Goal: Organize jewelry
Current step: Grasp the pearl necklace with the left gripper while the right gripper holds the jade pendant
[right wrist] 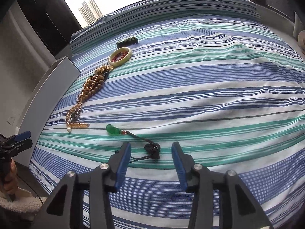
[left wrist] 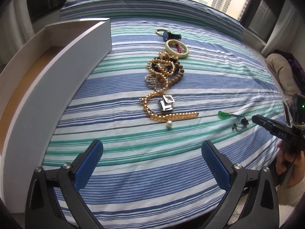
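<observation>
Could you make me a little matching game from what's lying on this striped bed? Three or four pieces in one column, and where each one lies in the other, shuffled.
Things:
1. green pendant on a dark cord
2. cream bangle
3. wristwatch
4. white pearl

Places:
A. farthest up the bed, toward the window
B. ringed around some red beads
C. apart from the pile, just ahead of the right gripper
D. at the near end of the gold bead strand

Pairs: 1-C, 2-B, 3-A, 4-D
</observation>
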